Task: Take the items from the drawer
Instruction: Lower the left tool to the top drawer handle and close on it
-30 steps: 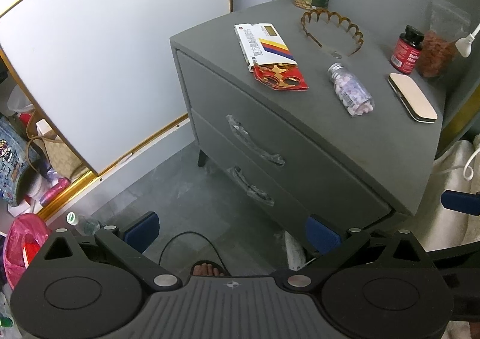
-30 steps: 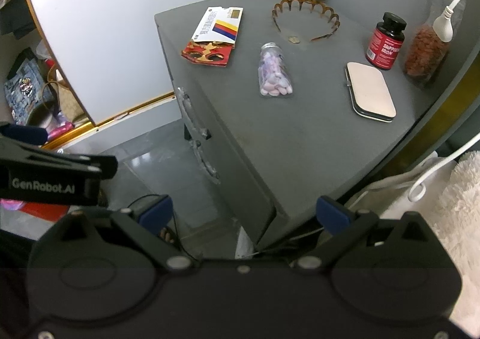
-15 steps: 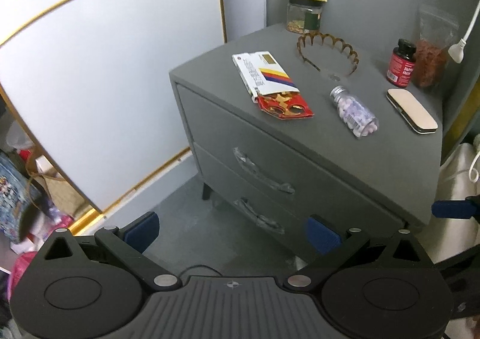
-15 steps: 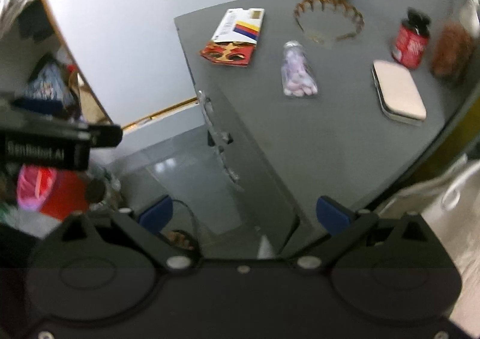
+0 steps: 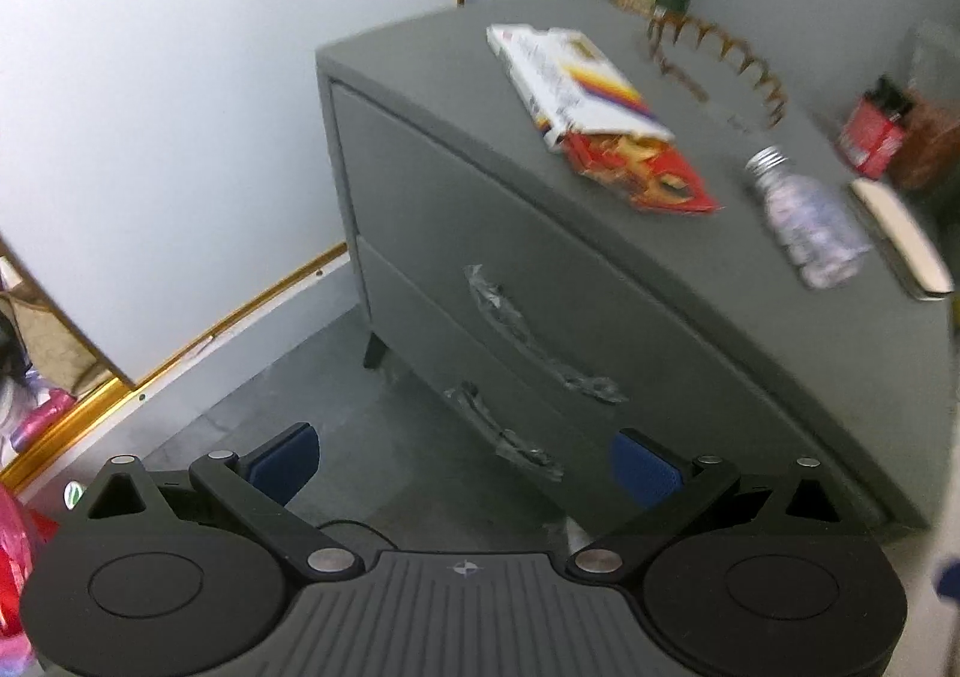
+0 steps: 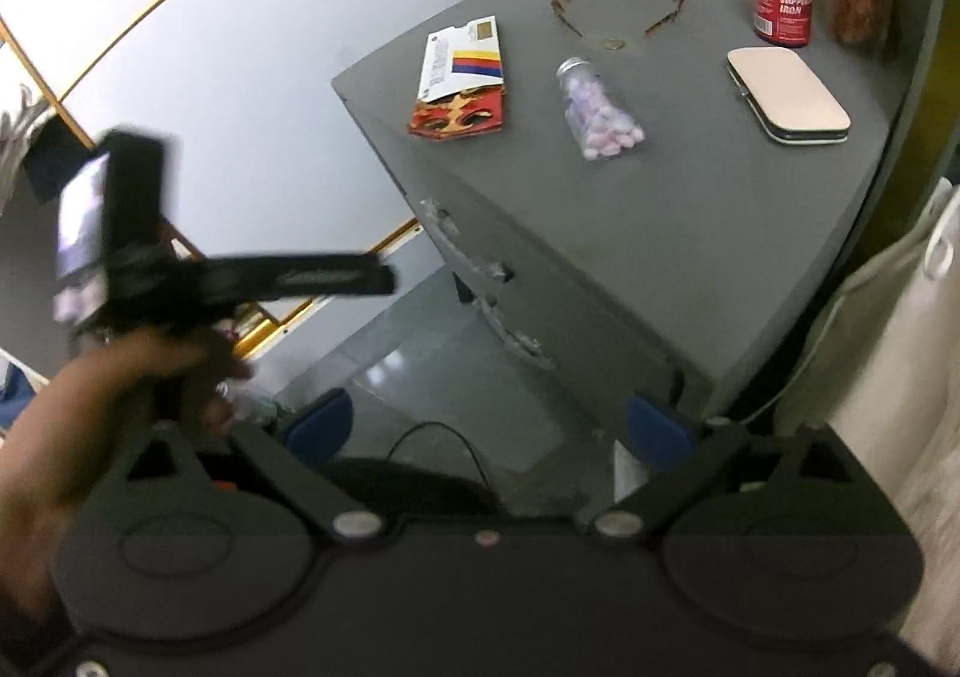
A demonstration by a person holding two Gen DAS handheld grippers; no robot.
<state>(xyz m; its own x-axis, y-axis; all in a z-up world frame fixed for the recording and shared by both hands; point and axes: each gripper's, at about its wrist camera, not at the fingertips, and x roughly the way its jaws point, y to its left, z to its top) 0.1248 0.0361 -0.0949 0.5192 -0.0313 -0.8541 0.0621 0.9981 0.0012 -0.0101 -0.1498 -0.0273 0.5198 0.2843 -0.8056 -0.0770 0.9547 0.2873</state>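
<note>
So we're at the approach step: both drawers of the grey two-drawer nightstand [image 5: 540, 281] are shut, items unseen inside. Left claw [image 5: 465, 464] and right claw [image 6: 489, 428] both gape wide, empty, well short of the front. Next move: line one claw on the taped upper drawer handle [image 5: 540, 344], centre frame, close, pull straight out. Versus the earlier frame, left view sits closer and blurred; a hand [image 6: 90, 407] now shows lower left.
</note>
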